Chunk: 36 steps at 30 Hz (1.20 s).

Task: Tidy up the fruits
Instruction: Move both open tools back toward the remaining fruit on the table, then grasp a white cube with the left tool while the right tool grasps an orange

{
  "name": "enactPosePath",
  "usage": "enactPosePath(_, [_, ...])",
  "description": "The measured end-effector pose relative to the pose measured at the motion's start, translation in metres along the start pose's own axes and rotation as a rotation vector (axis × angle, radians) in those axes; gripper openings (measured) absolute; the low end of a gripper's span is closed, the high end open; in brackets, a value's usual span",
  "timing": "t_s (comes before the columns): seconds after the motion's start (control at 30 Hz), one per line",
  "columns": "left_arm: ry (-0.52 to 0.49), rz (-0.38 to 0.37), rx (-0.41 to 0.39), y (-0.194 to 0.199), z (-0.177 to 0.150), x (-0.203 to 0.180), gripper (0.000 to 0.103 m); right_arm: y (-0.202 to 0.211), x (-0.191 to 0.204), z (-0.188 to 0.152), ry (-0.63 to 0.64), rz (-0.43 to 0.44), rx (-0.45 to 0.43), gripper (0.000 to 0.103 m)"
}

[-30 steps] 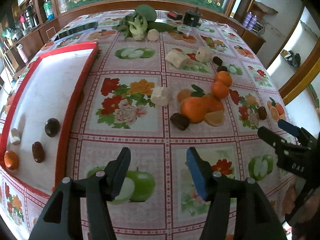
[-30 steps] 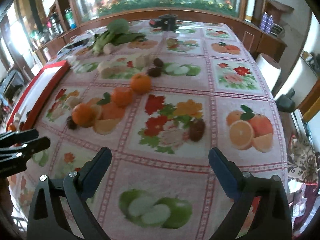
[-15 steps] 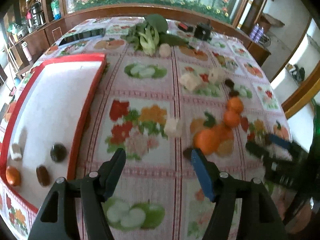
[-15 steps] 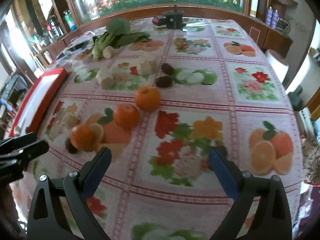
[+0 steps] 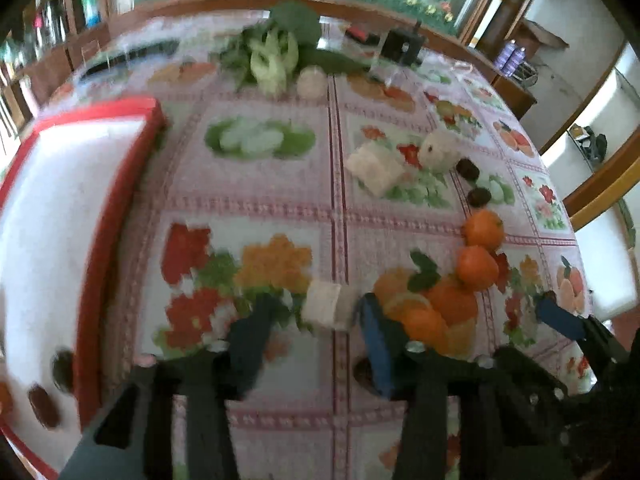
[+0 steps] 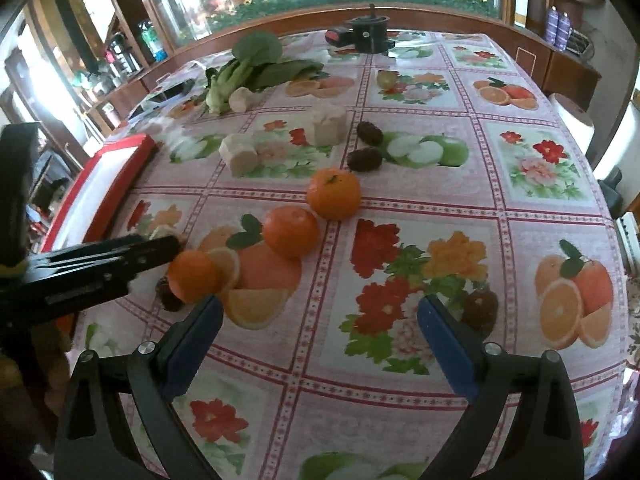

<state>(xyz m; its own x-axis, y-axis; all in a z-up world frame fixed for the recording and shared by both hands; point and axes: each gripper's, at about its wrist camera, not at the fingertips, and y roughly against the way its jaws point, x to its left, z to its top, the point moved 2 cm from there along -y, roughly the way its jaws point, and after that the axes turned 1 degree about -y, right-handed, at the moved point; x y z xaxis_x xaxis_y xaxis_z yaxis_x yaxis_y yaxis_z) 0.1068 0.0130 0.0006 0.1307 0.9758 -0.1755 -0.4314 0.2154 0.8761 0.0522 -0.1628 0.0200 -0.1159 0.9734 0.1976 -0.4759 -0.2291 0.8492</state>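
- Two hand-held grippers work over one table spread with a fruit-print tablecloth (image 6: 400,208); the landmark for every entry is the nearest orange (image 6: 192,276), the one closest to the cameras.
- Left gripper (image 5: 316,320): just left of the nearest orange. Its jaws have just been closing, and a pale cream block (image 5: 326,310) sits between the fingertips. The left wrist view is blurred, so I cannot tell whether the pads press on it.
- Right gripper (image 6: 320,322): near side of the nearest orange and to its right, jaws spread wide with bare tablecloth between them; its left fingertip lies just beside that orange.
- Second orange (image 6: 291,230): just beyond the nearest one and to the right, apart from it.
- Third orange (image 6: 334,194): farther along the same diagonal.
- Small dark fruit (image 6: 166,294): touching or almost touching the nearest orange, on its left near side.
- Two dark fruits (image 6: 365,159): beyond the third orange.
- One dark fruit (image 6: 480,308): well right of the nearest orange, just outside the right gripper's right finger.
- Two pale root chunks (image 6: 240,156): well beyond the nearest orange.
- Leafy greens (image 6: 256,66): far side of the table.
- Red-rimmed white tray (image 5: 108,216): well left of the nearest orange, holding several small dark pieces (image 5: 42,406) at its near end.
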Motion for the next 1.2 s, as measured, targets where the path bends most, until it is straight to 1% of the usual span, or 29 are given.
enactPosePath(0.03, [-0.012, -0.008, 0.004, -0.002, 0.001, 0.0, 0.033, -0.001, 0.002, 0.0, 0.0, 0.009, 0.0, 0.099])
enactPosePath(0.07, [-0.015, 0.0, -0.006, -0.002, 0.002, 0.0, 0.03, -0.002, 0.004, 0.0, 0.002, 0.017, -0.001, 0.099])
enactPosePath(0.2, [-0.006, -0.008, -0.02, -0.002, 0.003, 0.003, 0.03, -0.003, 0.015, 0.001, 0.028, 0.043, -0.01, 0.099])
enactPosePath(0.27, [0.0, -0.011, -0.019, -0.002, 0.003, 0.005, 0.03, -0.003, 0.022, 0.002, 0.044, 0.083, -0.018, 0.096])
enactPosePath(0.3, [0.005, -0.012, -0.019, -0.001, 0.002, 0.007, 0.03, -0.003, 0.025, 0.003, 0.053, 0.085, -0.022, 0.095])
enactPosePath(0.37, [0.016, -0.018, -0.016, 0.001, 0.0, 0.011, 0.03, -0.005, 0.032, 0.005, 0.082, 0.093, -0.027, 0.089])
enactPosePath(0.5, [0.051, -0.022, -0.014, 0.006, -0.006, 0.021, 0.03, -0.015, 0.042, 0.007, 0.093, 0.12, -0.003, 0.081])
enactPosePath(0.57, [0.061, -0.017, -0.014, 0.009, -0.01, 0.026, 0.03, -0.02, 0.047, 0.008, 0.093, 0.147, 0.009, 0.074])
enactPosePath(0.6, [0.066, -0.018, -0.015, 0.011, -0.013, 0.029, 0.03, -0.023, 0.05, 0.007, 0.094, 0.156, 0.018, 0.073])
enactPosePath(0.67, [0.078, -0.018, -0.015, 0.014, -0.016, 0.033, 0.03, -0.028, 0.055, 0.008, 0.106, 0.156, 0.028, 0.066])
enactPosePath(0.73, [0.084, -0.018, -0.017, 0.016, -0.02, 0.036, 0.03, -0.033, 0.06, 0.008, 0.12, 0.159, 0.037, 0.06])
enactPosePath(0.8, [0.086, -0.015, -0.019, 0.017, -0.023, 0.038, 0.03, -0.034, 0.062, 0.011, 0.122, 0.162, 0.035, 0.058])
enactPosePath(0.9, [0.085, -0.015, -0.022, 0.018, -0.025, 0.039, 0.03, -0.034, 0.07, 0.012, 0.145, 0.198, 0.048, 0.049])
enactPosePath(0.97, [0.084, -0.011, -0.024, 0.019, -0.026, 0.039, 0.03, -0.032, 0.073, 0.011, 0.162, 0.193, 0.048, 0.039])
enactPosePath(1.03, [0.082, -0.011, -0.024, 0.02, -0.027, 0.039, 0.03, -0.031, 0.074, 0.011, 0.177, 0.178, 0.048, 0.036])
enactPosePath(1.2, [0.076, -0.005, -0.018, 0.022, -0.03, 0.037, 0.03, -0.027, 0.072, 0.007, 0.165, 0.159, 0.053, 0.035])
